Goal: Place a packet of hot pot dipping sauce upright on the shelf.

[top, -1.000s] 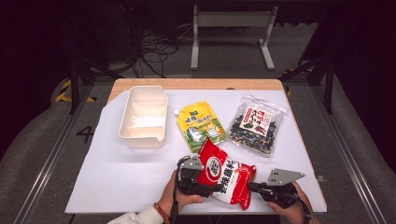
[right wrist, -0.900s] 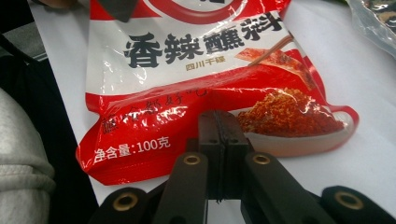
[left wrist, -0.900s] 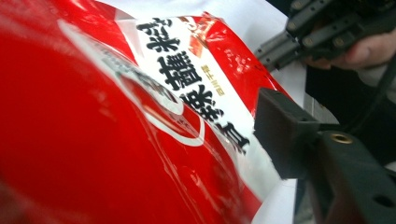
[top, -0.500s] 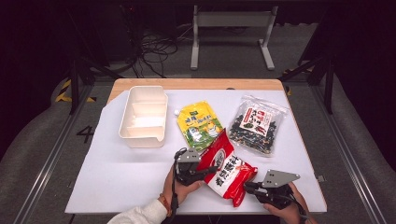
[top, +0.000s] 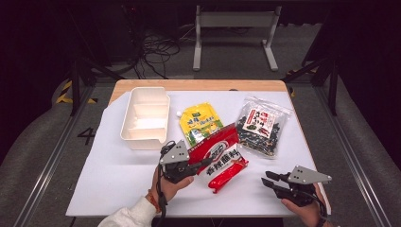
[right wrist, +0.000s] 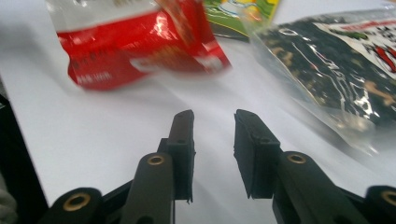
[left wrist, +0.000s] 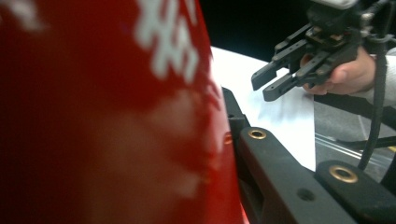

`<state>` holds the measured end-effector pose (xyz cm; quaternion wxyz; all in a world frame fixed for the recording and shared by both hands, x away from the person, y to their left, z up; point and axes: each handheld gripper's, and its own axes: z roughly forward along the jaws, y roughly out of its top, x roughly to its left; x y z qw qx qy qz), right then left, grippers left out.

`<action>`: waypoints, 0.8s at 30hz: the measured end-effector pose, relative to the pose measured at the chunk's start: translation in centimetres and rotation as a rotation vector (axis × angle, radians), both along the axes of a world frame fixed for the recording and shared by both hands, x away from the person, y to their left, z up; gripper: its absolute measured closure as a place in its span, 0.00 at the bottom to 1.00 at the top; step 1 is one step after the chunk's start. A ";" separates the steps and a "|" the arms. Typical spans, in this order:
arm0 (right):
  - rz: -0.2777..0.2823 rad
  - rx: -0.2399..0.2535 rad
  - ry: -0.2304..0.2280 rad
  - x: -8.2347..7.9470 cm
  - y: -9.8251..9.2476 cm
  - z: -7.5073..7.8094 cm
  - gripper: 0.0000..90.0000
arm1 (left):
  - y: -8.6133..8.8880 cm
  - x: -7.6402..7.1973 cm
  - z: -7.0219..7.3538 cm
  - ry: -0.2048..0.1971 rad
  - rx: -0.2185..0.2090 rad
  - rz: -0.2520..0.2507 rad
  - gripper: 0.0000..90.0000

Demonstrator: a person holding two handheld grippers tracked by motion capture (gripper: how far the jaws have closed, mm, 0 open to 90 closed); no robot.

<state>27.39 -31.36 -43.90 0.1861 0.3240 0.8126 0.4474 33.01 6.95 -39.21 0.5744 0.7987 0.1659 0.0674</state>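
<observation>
Slanting up-right, red packet (top: 218, 156) (clamped by left gripper (top: 201, 165)).

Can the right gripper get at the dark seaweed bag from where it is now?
Probably yes: the right gripper is open and empty, and bare table lies between it and the seaweed bag.

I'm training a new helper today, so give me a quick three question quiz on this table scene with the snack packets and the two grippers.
1. True or false: the right gripper holds the red packet.
2. Which packet lies nearest the white tray: A the yellow packet, B the dark seaweed packet?
3. What does the left gripper grip?

Key
1. False; its jaws stand apart with nothing between them.
2. A.
3. The red packet, by its left edge.
</observation>
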 end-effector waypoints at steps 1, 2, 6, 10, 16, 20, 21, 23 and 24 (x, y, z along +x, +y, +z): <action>-0.008 0.000 0.002 0.1 -0.2 0.0 0.75 | 0.3 0.0 0.3 -0.018 0.004 -0.001 1.00; -0.014 0.004 0.003 0.2 -0.3 0.0 0.74 | 0.5 -0.1 0.5 -0.023 0.002 0.003 1.00; -0.023 -0.011 0.008 0.4 -0.4 -0.2 0.73 | 1.3 0.0 1.2 -0.054 0.008 -0.002 1.00; -0.020 -0.021 0.017 0.6 -0.2 -0.4 0.71 | 2.0 0.0 1.8 -0.079 0.014 0.000 1.00; -0.015 -0.018 0.013 0.8 -0.1 -0.3 0.70 | 2.9 0.1 2.5 -0.110 0.025 -0.007 1.00; -0.011 -0.019 0.009 0.9 0.0 -0.2 0.68 | 3.5 0.2 2.8 -0.122 0.031 -0.005 1.00; -0.007 -0.020 0.011 0.9 0.1 -0.2 0.67 | 3.6 0.2 2.9 -0.126 0.032 -0.003 1.00; -0.002 -0.025 0.012 1.0 0.2 -0.3 0.66 | 3.8 0.2 2.9 -0.120 0.028 0.003 1.00; -0.002 -0.025 0.012 1.0 0.2 -0.3 0.66 | 3.8 0.2 2.9 -0.120 0.028 0.003 1.00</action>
